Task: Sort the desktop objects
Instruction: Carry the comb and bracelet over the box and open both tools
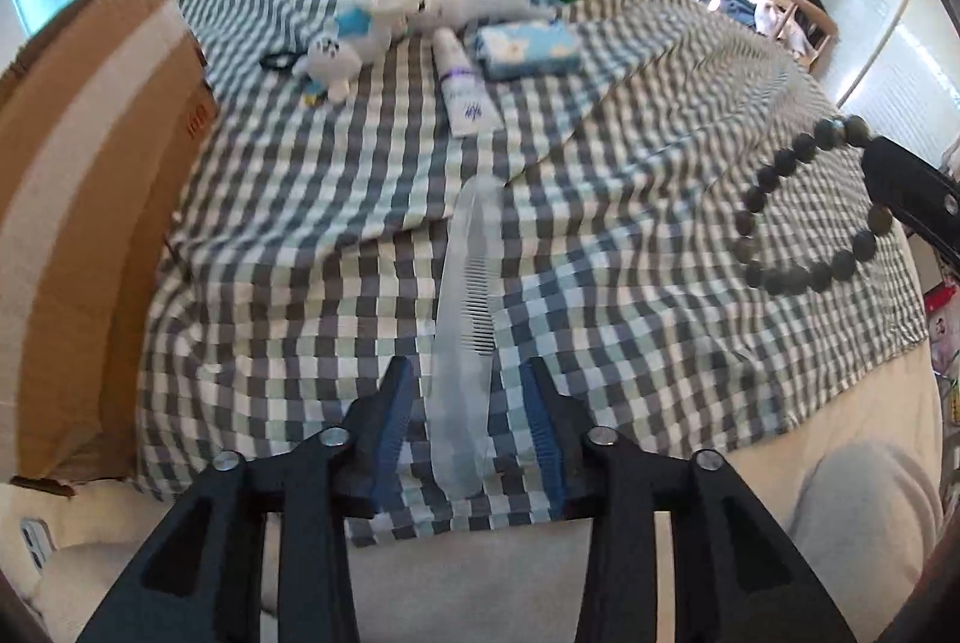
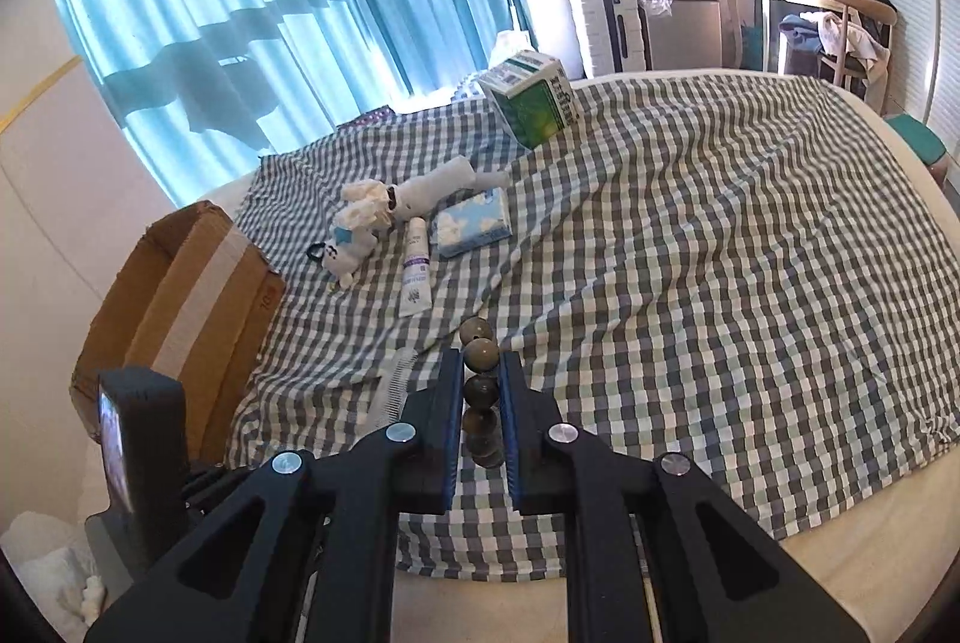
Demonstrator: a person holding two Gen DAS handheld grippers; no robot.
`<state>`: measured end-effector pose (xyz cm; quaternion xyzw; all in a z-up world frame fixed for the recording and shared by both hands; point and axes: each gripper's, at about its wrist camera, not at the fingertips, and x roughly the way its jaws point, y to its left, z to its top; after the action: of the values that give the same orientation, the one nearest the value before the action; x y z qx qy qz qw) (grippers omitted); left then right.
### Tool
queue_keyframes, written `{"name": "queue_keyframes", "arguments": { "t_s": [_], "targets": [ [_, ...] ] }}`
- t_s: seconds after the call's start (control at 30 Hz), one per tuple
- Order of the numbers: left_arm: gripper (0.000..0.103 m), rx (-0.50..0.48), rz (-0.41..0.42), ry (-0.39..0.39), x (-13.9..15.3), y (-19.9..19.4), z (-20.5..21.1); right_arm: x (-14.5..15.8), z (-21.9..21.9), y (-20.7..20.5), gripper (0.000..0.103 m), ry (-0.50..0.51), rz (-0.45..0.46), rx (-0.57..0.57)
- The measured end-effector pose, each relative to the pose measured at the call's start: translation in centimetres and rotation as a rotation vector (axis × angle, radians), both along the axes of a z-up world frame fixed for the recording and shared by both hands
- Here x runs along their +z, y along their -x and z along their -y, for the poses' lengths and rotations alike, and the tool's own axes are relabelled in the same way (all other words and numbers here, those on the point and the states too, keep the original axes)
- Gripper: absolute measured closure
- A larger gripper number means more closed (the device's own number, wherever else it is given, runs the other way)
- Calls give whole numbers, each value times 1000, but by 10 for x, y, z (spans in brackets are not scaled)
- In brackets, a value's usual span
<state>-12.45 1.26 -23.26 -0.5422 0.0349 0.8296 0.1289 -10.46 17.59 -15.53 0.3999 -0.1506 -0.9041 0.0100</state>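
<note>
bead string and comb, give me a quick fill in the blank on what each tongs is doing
1. The right tongs are shut on the ____ string.
2. The clear comb lies between the ____ tongs, whose pads stand apart from it.
3. The checked cloth lies beside a ____ box.

Missing words: bead; left; cardboard

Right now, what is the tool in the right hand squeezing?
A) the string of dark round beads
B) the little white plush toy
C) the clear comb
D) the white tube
A: the right tool is shut on the string of dark beads, which hangs in a loop in the left wrist view, while the clear comb lies ungripped between the left tool's open jaws.
</note>
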Motion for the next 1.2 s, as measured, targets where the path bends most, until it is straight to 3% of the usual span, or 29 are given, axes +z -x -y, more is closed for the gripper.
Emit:
{"name": "queue_keyframes", "arguments": {
  "t_s": [0.27, 0.4, 0.47, 0.53, 0.8, 0.97, 1.2],
  "targets": [
    [56, 15, 66, 12, -42, 31, -11, -31, -10, 19, 92, 17, 60, 5],
    [57, 30, 62, -25, -46, 39, -9, -43, -12, 29, 92, 25, 90, 21],
    [76, 18, 58, -23, -45, 40, -9, -49, -12, 33, 92, 29, 106, 27],
    [76, 13, 50, -36, -42, 38, -7, -54, -10, 35, 92, 32, 122, 34],
    [76, 11, -30, -92, 0, 14, 6, -41, 5, 28, 92, -1, 100, 55],
    [76, 7, -97, -111, 40, 3, 15, -16, 19, 17, 92, -25, 55, 68],
    [76, 48, -128, -133, 81, -3, 29, 23, 50, 0, 92, -66, -7, 121]
  ]
}}
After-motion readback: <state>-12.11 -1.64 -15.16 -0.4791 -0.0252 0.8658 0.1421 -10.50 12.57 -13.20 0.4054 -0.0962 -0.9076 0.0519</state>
